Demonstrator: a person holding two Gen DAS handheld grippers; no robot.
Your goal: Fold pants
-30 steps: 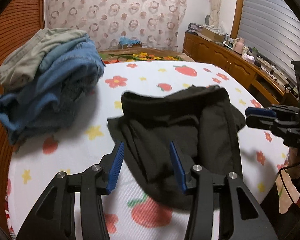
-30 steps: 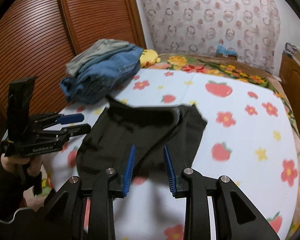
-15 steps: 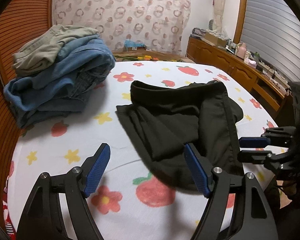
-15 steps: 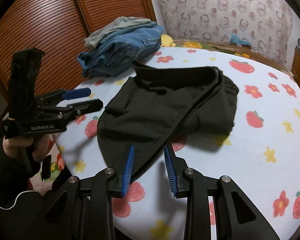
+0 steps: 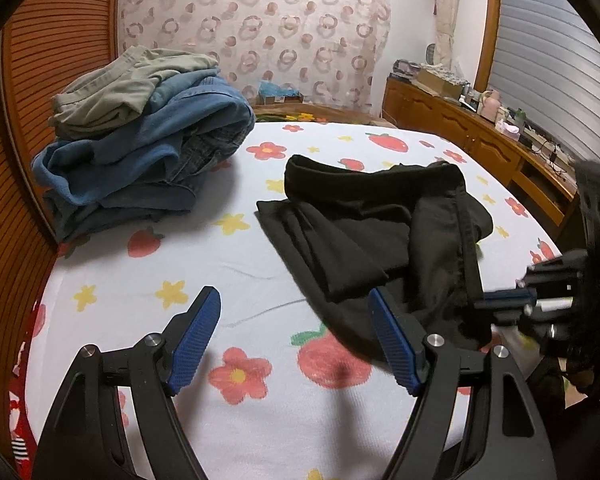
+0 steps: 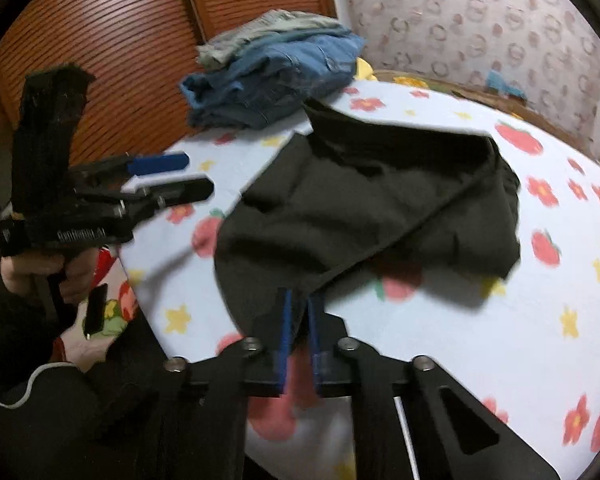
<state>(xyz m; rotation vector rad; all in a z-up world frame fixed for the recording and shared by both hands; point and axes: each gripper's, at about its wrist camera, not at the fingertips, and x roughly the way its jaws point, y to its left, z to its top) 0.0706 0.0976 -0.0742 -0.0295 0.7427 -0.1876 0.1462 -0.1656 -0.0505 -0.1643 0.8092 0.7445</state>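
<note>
Left claw [image 5: 294,336] open above bedsheet [image 5: 236,256]; black pants [image 5: 380,236] rumpled beside it.

One pair of black pants [image 5: 380,232] lies on one bed [image 5: 236,264], one pile of folded clothes [image 5: 140,136] sits far left, and two grippers hover near.

A home bedroom. A bed [image 5: 236,256] with a strawberry-print sheet stands beside louvred wooden wardrobe doors [image 6: 112,40], a patterned curtain [image 5: 260,28] and a cluttered wooden sideboard [image 5: 472,136].
</note>
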